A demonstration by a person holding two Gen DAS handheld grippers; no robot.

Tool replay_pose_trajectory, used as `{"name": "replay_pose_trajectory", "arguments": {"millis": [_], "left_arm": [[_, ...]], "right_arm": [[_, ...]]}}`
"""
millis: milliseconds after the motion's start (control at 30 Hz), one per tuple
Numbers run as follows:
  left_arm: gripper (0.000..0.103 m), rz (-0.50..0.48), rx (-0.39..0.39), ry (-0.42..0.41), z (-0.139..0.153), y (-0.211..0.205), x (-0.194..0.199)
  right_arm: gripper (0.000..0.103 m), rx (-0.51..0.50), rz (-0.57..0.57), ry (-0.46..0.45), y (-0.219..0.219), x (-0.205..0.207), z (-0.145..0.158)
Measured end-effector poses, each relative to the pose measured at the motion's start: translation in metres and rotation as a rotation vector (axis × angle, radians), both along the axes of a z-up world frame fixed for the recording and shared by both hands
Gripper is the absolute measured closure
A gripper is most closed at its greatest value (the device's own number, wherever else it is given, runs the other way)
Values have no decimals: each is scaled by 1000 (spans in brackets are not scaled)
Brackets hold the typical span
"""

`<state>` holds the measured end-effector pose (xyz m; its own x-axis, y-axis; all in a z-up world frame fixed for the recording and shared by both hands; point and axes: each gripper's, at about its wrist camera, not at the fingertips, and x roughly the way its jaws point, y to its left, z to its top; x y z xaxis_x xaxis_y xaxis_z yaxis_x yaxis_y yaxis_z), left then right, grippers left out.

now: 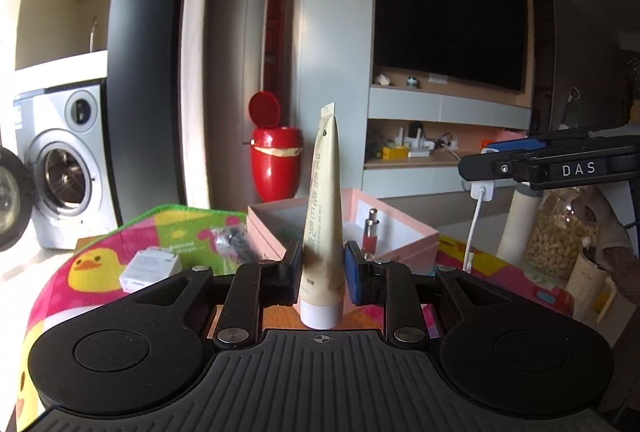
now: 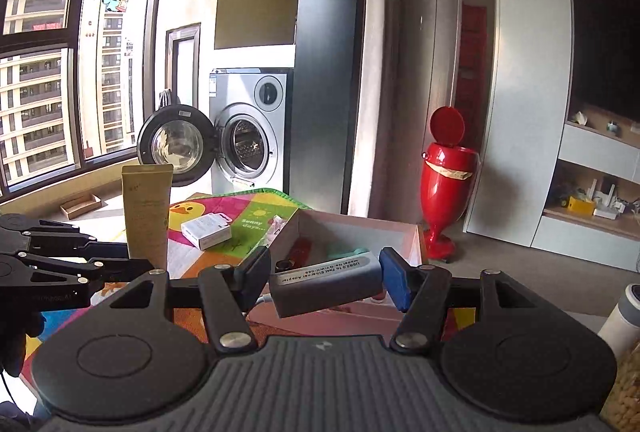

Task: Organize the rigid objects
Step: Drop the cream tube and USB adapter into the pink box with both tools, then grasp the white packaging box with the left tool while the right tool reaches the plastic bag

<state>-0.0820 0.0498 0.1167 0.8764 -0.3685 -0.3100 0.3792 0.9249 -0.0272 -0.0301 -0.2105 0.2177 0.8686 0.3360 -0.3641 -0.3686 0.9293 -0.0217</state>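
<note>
My left gripper is shut on a cream tube with a white cap, held upright, cap toward the camera, above the near edge of the pink box. In the right wrist view the same cream tube stands tall at the left, held by the left gripper. My right gripper is shut on a grey Ethernet adapter, held lengthwise above the pink box. The right gripper reaches in from the right edge of the left wrist view. A small red bottle stands inside the box.
A white carton and a black bundle in clear wrap lie on the colourful duck mat. A jar of nuts and a cream mug stand at the right. Behind are a red bin and an open washing machine.
</note>
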Motion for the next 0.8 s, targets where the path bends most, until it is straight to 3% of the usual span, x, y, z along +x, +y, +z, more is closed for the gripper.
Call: {"name": "replay_pose_trajectory", "arguments": {"millis": [133, 233, 300, 400, 533, 633, 800], "left_arm": [[77, -44, -11, -78, 35, -18, 49], [76, -24, -96, -71, 48, -29, 107], [76, -14, -150, 32, 44, -33, 146], [77, -15, -153, 187, 19, -38, 183], [77, -8, -152, 296, -23, -20, 186], [77, 37, -156, 318, -46, 2, 165], [77, 176, -173, 367, -77, 56, 125]], "right_arm": [[43, 44, -25, -16, -1, 59, 30], [43, 28, -93, -81, 5, 107, 39], [42, 21, -110, -30, 5, 141, 35], [42, 78, -141, 101, -6, 171, 19], [42, 66, -168, 163, -19, 169, -14], [42, -5, -184, 194, -17, 163, -32], [42, -74, -125, 215, 19, 166, -28]]}}
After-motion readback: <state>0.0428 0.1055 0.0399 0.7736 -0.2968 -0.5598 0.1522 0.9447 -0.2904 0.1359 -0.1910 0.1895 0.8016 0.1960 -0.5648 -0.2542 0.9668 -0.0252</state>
